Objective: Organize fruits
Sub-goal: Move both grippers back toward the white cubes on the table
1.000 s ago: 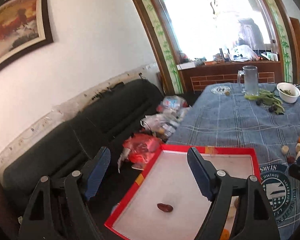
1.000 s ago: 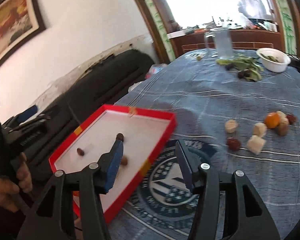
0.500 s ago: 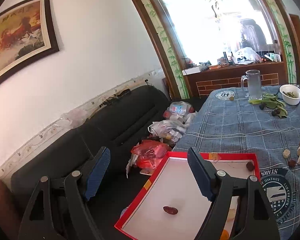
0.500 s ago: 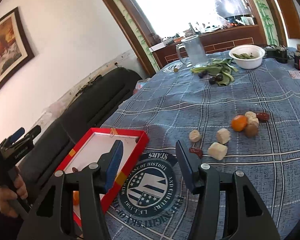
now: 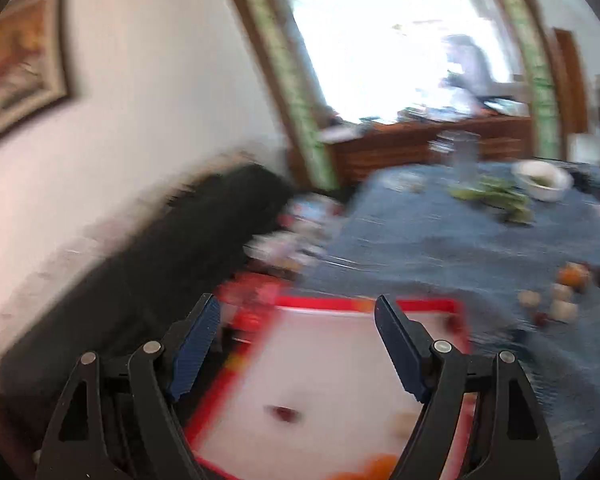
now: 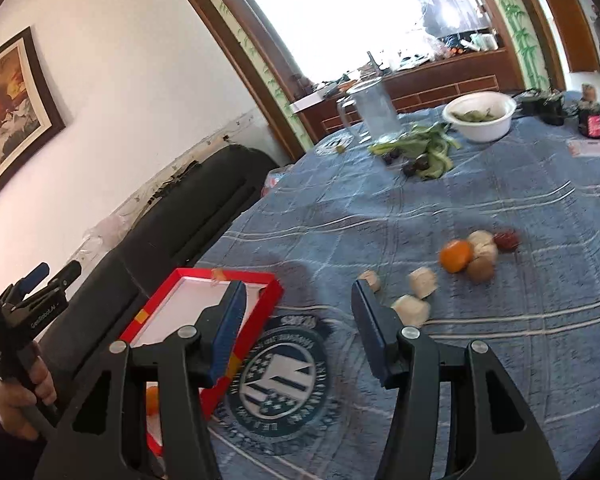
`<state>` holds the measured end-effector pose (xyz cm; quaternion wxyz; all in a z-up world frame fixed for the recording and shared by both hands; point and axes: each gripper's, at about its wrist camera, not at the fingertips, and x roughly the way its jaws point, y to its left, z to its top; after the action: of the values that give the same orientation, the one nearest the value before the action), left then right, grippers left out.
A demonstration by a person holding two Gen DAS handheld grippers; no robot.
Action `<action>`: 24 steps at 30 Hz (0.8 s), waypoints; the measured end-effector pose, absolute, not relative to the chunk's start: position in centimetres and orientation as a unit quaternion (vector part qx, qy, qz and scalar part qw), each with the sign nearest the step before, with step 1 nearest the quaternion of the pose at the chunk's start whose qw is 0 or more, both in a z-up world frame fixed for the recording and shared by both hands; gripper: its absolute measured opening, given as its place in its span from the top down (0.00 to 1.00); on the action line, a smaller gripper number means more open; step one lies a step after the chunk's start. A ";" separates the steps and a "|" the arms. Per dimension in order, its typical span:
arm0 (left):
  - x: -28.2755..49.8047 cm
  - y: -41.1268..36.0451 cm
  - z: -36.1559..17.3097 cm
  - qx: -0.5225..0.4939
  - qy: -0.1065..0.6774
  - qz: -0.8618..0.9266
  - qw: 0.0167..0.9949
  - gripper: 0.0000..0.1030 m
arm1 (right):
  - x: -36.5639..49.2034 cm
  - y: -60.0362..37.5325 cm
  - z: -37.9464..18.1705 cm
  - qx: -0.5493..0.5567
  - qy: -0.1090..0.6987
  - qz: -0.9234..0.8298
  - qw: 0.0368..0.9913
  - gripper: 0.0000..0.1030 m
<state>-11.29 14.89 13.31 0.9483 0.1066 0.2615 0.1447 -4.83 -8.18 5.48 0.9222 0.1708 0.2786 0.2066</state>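
Left wrist view: smeared by motion blur throughout.
Dark fruit [image 5: 284, 413] in the red tray [image 5: 364, 303]: kind unreadable.
Orange fruit [image 5: 374, 469]: cut by the bottom edge.
Tray in right view [image 6: 268, 304]: near half hidden behind the right gripper [image 6: 298, 322].
Bottle [image 6: 591, 118]: label too small.

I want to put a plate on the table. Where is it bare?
Bare cloth lies between the greens and the fruit cluster, and right of the fruit toward the table's edge. It is crowded near the bowl and jug, and at the red tray.
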 end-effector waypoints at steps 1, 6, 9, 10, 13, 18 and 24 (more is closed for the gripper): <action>-10.8 14.1 12.7 0.096 0.283 0.105 0.949 0.23 | -4.9 -8.7 5.5 0.166 0.278 0.199 0.925 0.45; -8.1 10.1 9.5 0.069 0.363 -0.014 0.929 0.23 | -5.0 -13.6 5.2 0.134 0.299 0.125 0.936 0.44; -6.7 7.8 7.8 0.068 0.396 -0.056 0.914 0.23 | -4.8 -16.0 4.4 0.124 0.325 0.083 0.934 0.44; -6.4 6.9 7.3 0.072 0.402 -0.068 0.910 0.23 | -4.7 -16.8 4.1 0.122 0.336 0.075 0.931 0.44; -5.7 5.4 6.5 0.078 0.415 -0.083 0.903 0.23 | -4.4 -17.6 3.4 0.120 0.356 0.066 0.924 0.44; -5.2 6.2 6.5 0.076 0.419 -0.075 0.902 0.23 | -3.3 -14.9 3.1 0.095 0.378 0.113 0.914 0.44; -4.7 6.6 5.9 0.079 0.422 -0.070 0.900 0.23 | -0.2 -9.4 1.7 0.029 0.403 0.148 0.903 0.44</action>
<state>-4.74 6.65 5.87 0.9003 0.0794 0.4222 -0.0703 -0.19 -9.44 1.73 0.9029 0.0294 0.4026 0.1478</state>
